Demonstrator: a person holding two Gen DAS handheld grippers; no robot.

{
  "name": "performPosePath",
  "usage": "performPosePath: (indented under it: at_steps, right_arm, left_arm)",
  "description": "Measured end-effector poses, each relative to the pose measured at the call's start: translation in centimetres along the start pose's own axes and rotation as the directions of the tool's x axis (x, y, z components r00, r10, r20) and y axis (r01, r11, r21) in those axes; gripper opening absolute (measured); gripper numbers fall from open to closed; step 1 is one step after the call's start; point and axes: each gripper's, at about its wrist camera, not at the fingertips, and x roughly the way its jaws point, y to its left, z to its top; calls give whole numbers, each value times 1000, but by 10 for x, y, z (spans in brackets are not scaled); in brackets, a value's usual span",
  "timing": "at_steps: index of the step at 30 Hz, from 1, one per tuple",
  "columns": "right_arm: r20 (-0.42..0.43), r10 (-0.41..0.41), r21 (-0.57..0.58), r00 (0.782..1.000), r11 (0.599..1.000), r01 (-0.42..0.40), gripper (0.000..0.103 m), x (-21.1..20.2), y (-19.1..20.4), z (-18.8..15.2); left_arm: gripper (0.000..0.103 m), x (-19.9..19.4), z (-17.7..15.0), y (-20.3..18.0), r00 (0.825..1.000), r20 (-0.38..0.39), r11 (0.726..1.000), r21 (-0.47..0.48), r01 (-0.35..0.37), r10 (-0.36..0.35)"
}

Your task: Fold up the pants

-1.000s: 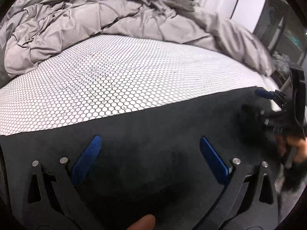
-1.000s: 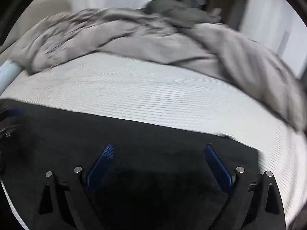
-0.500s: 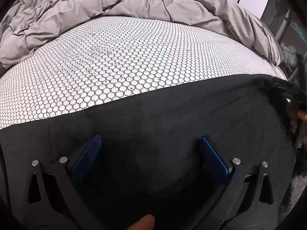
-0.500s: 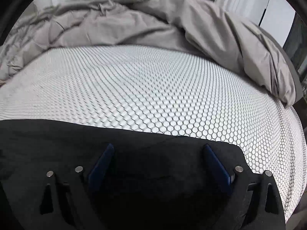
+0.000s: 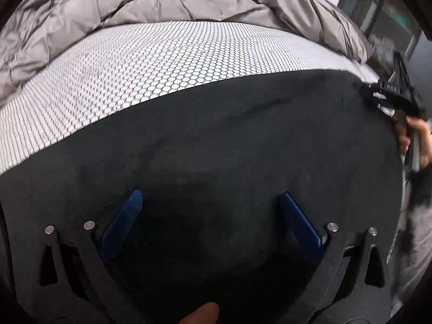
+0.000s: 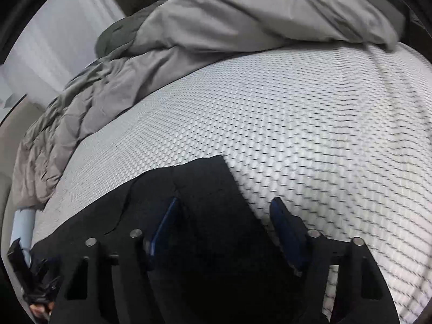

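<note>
Pants: we see the black pants [image 5: 229, 140] spread flat along the near edge of the bed, covering the lower half of our left wrist view.
Pants end: in our right wrist view the pants [image 6: 199, 189] stop in a square corner on the sheet, with a seam or fold line running back from it.
Bed: the sheet [image 5: 151, 62] carries a honeycomb print and lies bare beyond the pants.
Blanket: a grey blanket [image 5: 140, 2] is bunched along the far edge of the bed.
Left gripper: our left gripper [image 5: 210, 216] sits over the middle of the pants with its 2 blue fingers [image 5: 121, 221] spread wide and released, no fold of cloth between them.
Right gripper: our right gripper [image 6: 224, 229] straddles the side edge of the pants near that corner, 1 finger over cloth and 1 over sheet. Its jaws have just been closing but are not clenched; the pads do not press on the cloth.
Hand: at the right edge of the left wrist view a hand [image 5: 415, 140] holds the other gripper.
</note>
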Motion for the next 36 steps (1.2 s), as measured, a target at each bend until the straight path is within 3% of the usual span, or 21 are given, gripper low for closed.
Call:
performPosePath:
  at_steps: [3,5,6,8,9,10,12,15,17,19,23,25,27,29,31,32,34,35,36]
  right_arm:
    - [21,-59,-103,998,993,61,51,5,16,3]
    - [57,-35,-126,998,991,42,19,-4,24,4]
    - [68,-10,-123,998,992,18,19,-11,26,4]
    - [113,-95,-111,989,988,108,19,-16,23,8]
    - [98,-90,-81,991,992,99,19,-11,16,10]
    - [78,-78,-43,994,996,81,21,-6,9,11]
    - [67,-130,-26,989,991,132,23,-1,3,8]
    - [152,-162,-73,975,982,174,32,-29,18,7]
    - [209,-123,-114,970,982,149,49,-57,34,3]
    - [223,-51,-194,973,976,95,49,-74,57,-9]
    - [82,47,-398,996,917,-10,49,-52,117,-46]
    - [-5,55,-448,998,892,-52,49,-25,140,-65]
    - [-113,19,-538,993,839,-78,50,9,161,-90]
    - [-75,-44,-632,996,775,-14,53,17,168,-104]
    - [-18,-117,-650,993,756,77,66,8,156,-103]
    - [63,-224,-643,973,736,211,68,1,141,-100]
    - [170,-370,-621,913,679,391,68,-8,106,-97]
    - [195,-414,-596,889,670,443,69,-11,91,-94]
    - [186,-416,-563,890,697,444,72,-17,77,-92]
  left_arm:
    - [102,2,-1,0,1000,1,1000,-4,6,-6]
    - [102,2,-2,1,1000,1,1000,-6,9,-9]
    - [102,3,-3,2,1000,0,1000,-4,7,-7]
    - [102,4,-3,2,1000,0,1000,0,4,-4]
    - [102,4,-3,2,1000,0,1000,2,3,-3]
    - [102,4,-4,1,1000,0,1000,2,1,-1]
    - [102,3,-3,2,1000,-1,1000,1,1,-1]
    - [102,-10,-2,1,1000,17,1000,-25,-5,5]
    - [102,-25,-2,-7,999,48,1000,-23,22,-21]
    - [102,-37,-4,-27,996,67,998,22,61,-62]
    - [102,-20,-8,-62,988,-2,985,80,153,-154]
    - [102,-7,-13,-66,991,-47,988,85,128,-124]
    - [102,-4,-18,-67,994,-48,987,118,107,-102]
    - [102,-8,-21,-62,995,-43,989,105,99,-95]
    - [102,-12,-25,-53,995,-39,993,80,90,-87]
    - [102,-13,-27,-51,996,-37,994,74,86,-83]
    - [102,-16,-30,-49,997,-36,995,72,73,-71]
    - [102,-17,-31,-49,997,-34,995,72,66,-63]
    - [102,-18,-31,-49,998,-34,996,74,57,-54]
